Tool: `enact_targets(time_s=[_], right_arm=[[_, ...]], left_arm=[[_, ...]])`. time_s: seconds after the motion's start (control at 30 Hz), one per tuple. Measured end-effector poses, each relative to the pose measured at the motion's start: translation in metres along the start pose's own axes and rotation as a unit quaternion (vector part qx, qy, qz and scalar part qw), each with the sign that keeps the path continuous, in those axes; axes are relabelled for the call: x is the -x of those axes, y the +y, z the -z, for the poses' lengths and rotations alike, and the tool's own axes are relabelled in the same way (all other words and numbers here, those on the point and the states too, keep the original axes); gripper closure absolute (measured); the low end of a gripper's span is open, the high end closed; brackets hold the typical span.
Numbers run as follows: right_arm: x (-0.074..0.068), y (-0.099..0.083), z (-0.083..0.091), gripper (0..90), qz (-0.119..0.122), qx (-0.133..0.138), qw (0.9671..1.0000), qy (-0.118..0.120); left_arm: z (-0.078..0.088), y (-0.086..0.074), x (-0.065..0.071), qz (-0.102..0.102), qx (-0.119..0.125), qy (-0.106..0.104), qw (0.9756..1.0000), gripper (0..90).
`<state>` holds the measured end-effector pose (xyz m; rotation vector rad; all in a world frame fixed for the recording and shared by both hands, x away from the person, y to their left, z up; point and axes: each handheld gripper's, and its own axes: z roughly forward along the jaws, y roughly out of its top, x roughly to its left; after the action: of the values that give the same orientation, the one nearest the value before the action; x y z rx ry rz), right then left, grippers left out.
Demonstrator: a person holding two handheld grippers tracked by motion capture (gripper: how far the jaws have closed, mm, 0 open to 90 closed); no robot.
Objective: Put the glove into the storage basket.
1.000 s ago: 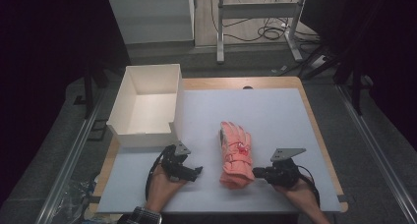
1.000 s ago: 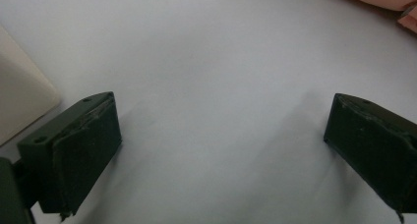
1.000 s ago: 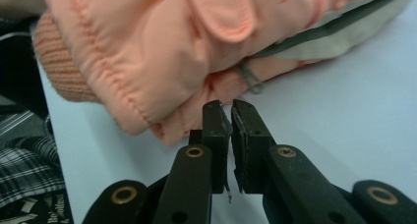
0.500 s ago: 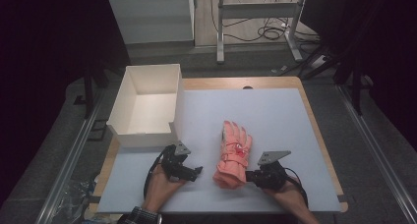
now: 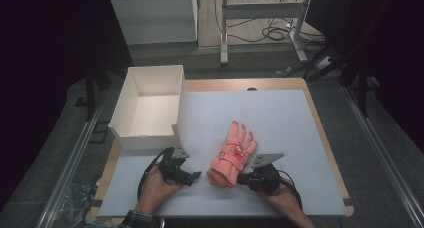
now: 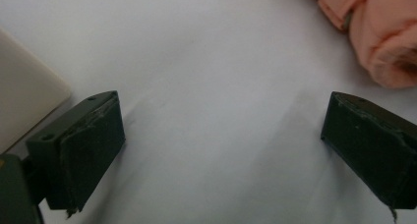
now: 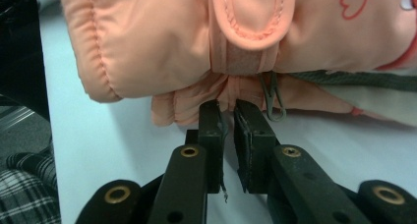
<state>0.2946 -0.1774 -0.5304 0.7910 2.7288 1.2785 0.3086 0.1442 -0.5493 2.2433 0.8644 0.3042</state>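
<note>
Pinching glove (image 5: pixel 232 154) cuff edge with your right gripper (image 7: pixel 228 117), jaws nearly shut on fabric fold. Glove mid-table, long axis pointing 1 o'clock. Left gripper (image 5: pixel 194 176) jaws wide, empty; cuff at its 1 o'clock.

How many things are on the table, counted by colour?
Pink: 1, the pair of gloves strapped together as one bundle
White: 1, the open box
Black: 2, the left hand-held gripper and the right hand-held gripper
Total: 4
</note>
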Motion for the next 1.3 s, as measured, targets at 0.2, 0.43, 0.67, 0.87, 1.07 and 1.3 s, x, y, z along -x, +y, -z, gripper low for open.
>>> enact_targets(time_s=[0.2, 0.43, 0.67, 0.87, 1.07, 1.3], right_arm=[[-0.001, 0.007, -0.009, 81.0, 0.005, 0.000, 1.0000, 0.000], [-0.001, 0.017, -0.022, 80.8, 0.009, -0.004, 0.9999, -0.006], [-0.001, 0.019, -0.026, 78.1, 0.009, -0.002, 0.9999, -0.007], [0.004, 0.012, -0.015, 73.5, 0.012, -0.002, 0.9993, -0.036], [0.018, 0.005, 0.003, 67.7, 0.001, 0.006, 0.9975, -0.070], [0.036, -0.003, 0.024, 59.7, -0.017, 0.016, 0.9929, -0.116]], left_arm=[[0.000, -0.001, -0.001, 0.000, 0.002, -0.004, 1.0000, 2.9], [0.000, -0.001, -0.001, 0.000, 0.003, -0.004, 1.0000, 2.8], [0.000, -0.001, -0.001, 0.000, 0.003, -0.004, 1.0000, 2.8], [0.005, -0.001, -0.002, 0.023, 0.002, -0.023, 0.9995, 2.8], [0.022, 0.006, -0.001, 0.036, 0.014, -0.033, 0.9987, 2.8], [0.041, 0.028, 0.010, 0.021, 0.025, -0.037, 0.9988, 1.0]])
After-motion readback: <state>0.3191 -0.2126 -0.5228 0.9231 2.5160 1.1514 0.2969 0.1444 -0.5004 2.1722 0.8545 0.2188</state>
